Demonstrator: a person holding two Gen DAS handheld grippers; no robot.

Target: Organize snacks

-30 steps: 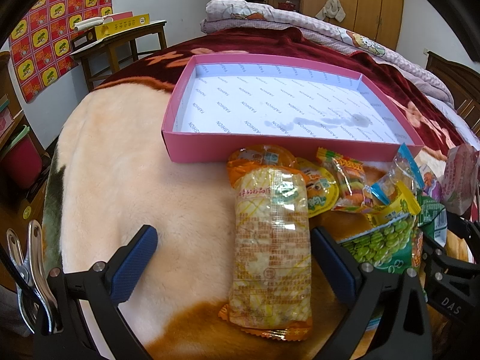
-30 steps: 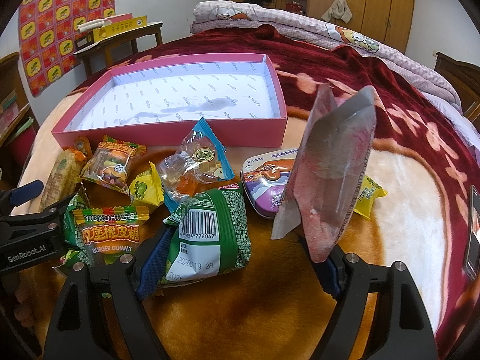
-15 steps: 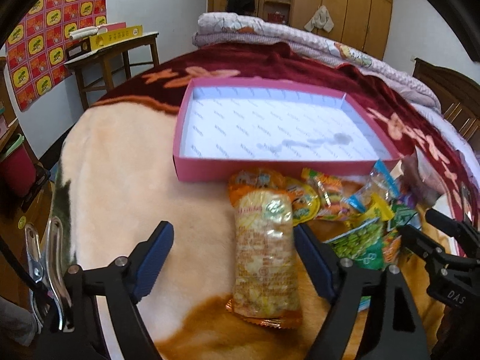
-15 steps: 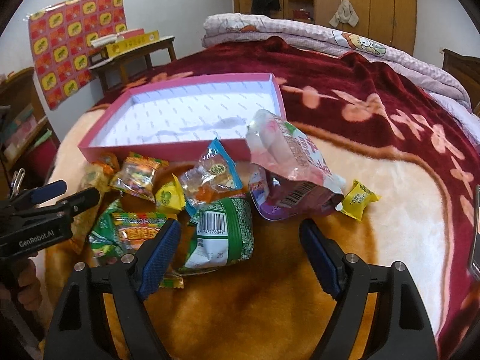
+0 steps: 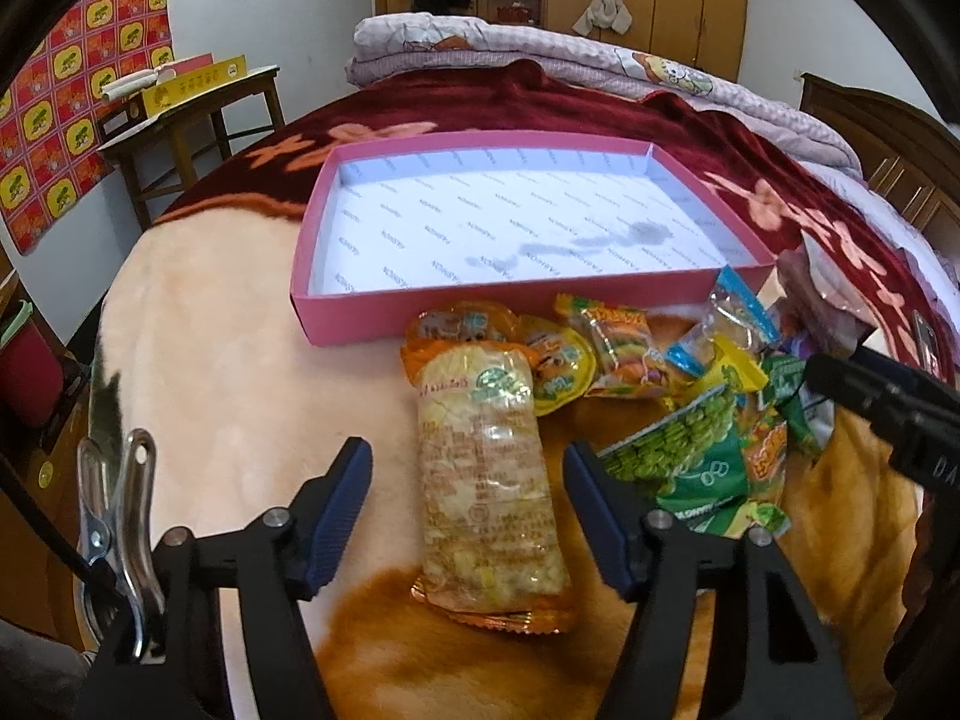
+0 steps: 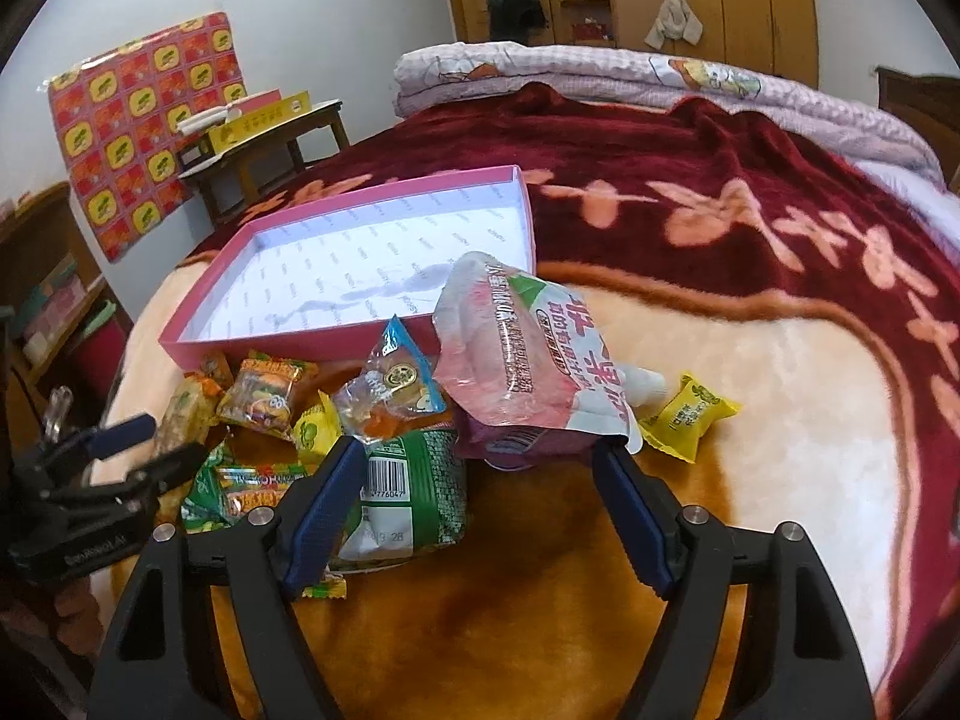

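On bed blanket [image 5: 228,360], right before empty pink box [image 5: 420,315], snacks lie heaped. Left gripper [image 5: 468,480] has just been closing, jaws either side of long rice-cracker pack [image 5: 486,480], pads not touching it yet, so nothing gripped. Risk: crinkly film slips or crackers get crushed if squeeze lands off-centre. Right gripper [image 6: 480,468] wide, jaws just been narrowing a bit, empty; pink pouch [image 6: 528,360] slumped beyond tips. Green pea bag [image 5: 690,450] crowds right pad, could snag. Box wall stands in way, pack needs lift over it.

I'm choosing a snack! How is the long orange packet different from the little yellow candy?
The long orange packet is long and see-through; the little yellow candy is small, square and solid yellow. The packet lies between the left gripper fingers; the candy lies alone on pale fur. Both lie outside the pink box.
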